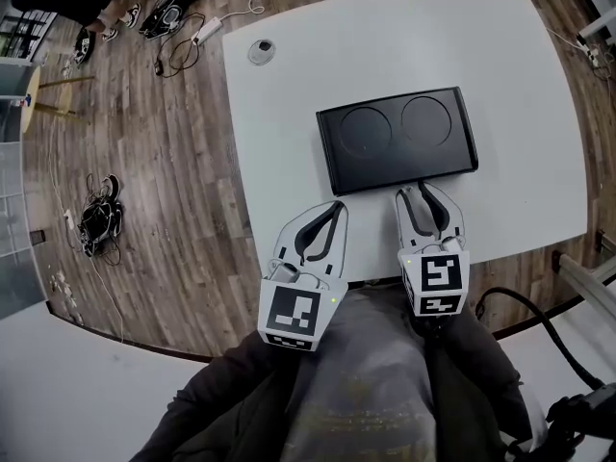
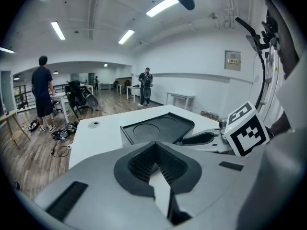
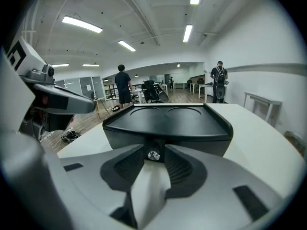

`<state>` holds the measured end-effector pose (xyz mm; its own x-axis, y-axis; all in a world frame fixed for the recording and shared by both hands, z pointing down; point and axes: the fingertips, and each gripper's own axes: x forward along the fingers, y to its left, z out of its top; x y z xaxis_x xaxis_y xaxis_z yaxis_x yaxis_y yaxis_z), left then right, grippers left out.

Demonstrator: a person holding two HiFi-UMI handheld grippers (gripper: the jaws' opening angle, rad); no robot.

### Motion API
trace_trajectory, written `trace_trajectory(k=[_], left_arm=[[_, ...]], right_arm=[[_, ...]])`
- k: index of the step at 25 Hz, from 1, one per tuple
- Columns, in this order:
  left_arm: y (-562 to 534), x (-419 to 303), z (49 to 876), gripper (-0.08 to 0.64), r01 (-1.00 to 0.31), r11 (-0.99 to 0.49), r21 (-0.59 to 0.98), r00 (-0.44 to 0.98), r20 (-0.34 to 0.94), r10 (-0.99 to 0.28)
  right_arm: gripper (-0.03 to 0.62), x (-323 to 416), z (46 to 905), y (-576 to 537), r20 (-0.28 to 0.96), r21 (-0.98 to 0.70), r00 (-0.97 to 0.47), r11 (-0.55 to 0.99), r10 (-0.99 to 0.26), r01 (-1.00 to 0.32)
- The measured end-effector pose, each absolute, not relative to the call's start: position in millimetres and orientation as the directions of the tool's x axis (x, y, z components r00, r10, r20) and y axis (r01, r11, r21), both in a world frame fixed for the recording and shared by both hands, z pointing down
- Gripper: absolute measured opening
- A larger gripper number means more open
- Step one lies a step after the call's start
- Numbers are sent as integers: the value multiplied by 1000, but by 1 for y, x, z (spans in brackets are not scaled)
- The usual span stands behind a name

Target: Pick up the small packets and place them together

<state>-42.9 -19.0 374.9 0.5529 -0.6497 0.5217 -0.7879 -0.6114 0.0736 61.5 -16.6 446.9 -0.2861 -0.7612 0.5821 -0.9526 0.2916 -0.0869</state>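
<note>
No small packets show in any view. A black tray (image 1: 397, 141) with two round hollows lies in the middle of the white table (image 1: 520, 85). My right gripper (image 1: 422, 191) is open, and its tips are at the tray's near wall (image 3: 168, 133). A small silver screw head (image 3: 153, 155) on that wall shows in the gap between them. My left gripper (image 1: 336, 206) hovers over the table's near edge, left of the tray. Its fingertips meet and hold nothing. From the left gripper (image 2: 156, 145) view, the tray (image 2: 158, 126) lies ahead and the right gripper's marker cube (image 2: 247, 128) is at the right.
A round grey cap (image 1: 261, 51) sits in the table's far left corner. Cables and gear (image 1: 101, 215) lie on the wood floor to the left. People (image 2: 42, 92) stand far off in the room. The table's near edge runs under both grippers.
</note>
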Motion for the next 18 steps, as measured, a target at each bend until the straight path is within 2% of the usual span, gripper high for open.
trace_trajectory(k=[13, 15, 18], left_arm=[[-23, -52, 387, 3, -755, -650, 91, 586, 540, -605], [-24, -54, 387, 3, -757, -647, 90, 582, 542, -606], [-24, -55, 388, 3, -759, -644, 89, 579, 544, -607]], right_arm=[[118, 60, 464, -21, 621, -78, -186, 176, -762, -981], [89, 62, 465, -22, 626, -58, -170, 173, -761, -983], [81, 63, 466, -23, 626, -61, -179, 181, -759, -982]])
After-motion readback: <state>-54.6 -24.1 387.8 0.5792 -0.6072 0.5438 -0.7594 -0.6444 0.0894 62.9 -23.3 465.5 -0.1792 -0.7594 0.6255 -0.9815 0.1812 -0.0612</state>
